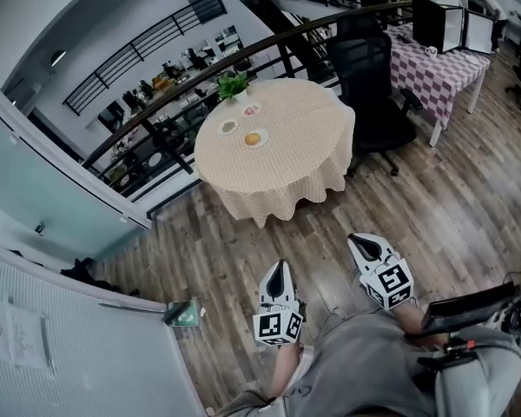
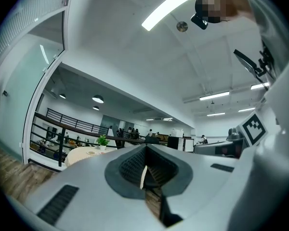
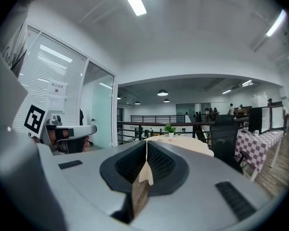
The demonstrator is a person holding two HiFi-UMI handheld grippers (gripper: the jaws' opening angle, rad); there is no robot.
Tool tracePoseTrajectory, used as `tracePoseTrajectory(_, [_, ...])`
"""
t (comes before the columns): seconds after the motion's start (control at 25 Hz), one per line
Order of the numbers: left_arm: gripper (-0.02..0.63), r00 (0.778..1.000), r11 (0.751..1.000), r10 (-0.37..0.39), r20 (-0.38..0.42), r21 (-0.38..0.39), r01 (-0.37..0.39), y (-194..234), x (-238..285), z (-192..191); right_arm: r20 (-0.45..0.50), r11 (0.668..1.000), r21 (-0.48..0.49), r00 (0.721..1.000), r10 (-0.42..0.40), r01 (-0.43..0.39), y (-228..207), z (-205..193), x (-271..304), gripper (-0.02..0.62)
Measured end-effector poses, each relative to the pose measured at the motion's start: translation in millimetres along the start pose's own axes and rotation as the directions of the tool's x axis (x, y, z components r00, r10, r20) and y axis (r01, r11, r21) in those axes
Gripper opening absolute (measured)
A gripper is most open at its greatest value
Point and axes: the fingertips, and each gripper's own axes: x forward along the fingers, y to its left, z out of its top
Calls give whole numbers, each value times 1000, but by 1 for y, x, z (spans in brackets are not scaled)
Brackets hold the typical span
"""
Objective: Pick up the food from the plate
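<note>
Food [image 1: 253, 138], a small orange piece, sits on the plate [image 1: 264, 134] nearest you on the round table [image 1: 278, 176], which fills the upper middle of the head view under a cream cloth. Two more plates [image 1: 229, 127] lie just behind it toward the upper left, their contents too small to make out, and a potted plant [image 1: 234, 85] stands at the table's far edge by the dark railing [image 1: 148, 115]. A black office chair [image 1: 373, 85] is just right of the table, and a checked table [image 1: 438, 63] sits in the upper right corner. Your left gripper [image 1: 280, 266] and your right gripper [image 1: 356, 238] are both low in the frame, over the wooden floor [image 1: 234, 233], well apart from the table and pointing toward it. In the left gripper view your jaws are pressed together with nothing between them, and the table shows small at the left of the frame. In the right gripper view your jaws also meet along a thin seam, empty, with the table and plant straight ahead just above them.
</note>
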Motion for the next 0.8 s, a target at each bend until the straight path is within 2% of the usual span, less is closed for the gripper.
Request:
tracePoseTrajectory(0.2, [11,1000,999,14,-5,-30,-14,7,7,-2,-12,1000,14,1000,-9,9,-9,-1,17,17])
tracePoseTrajectory(0.4, [11,999,999,33,-21,-35,-34,26,9,-10,4,1000,7,1000,22,-22,-4,4,49,17])
tracePoseTrajectory(0.8, [11,996,996,87,25,-38,-86,78,52,5,30,996,-1,996,84,-84,-10,20,125,17])
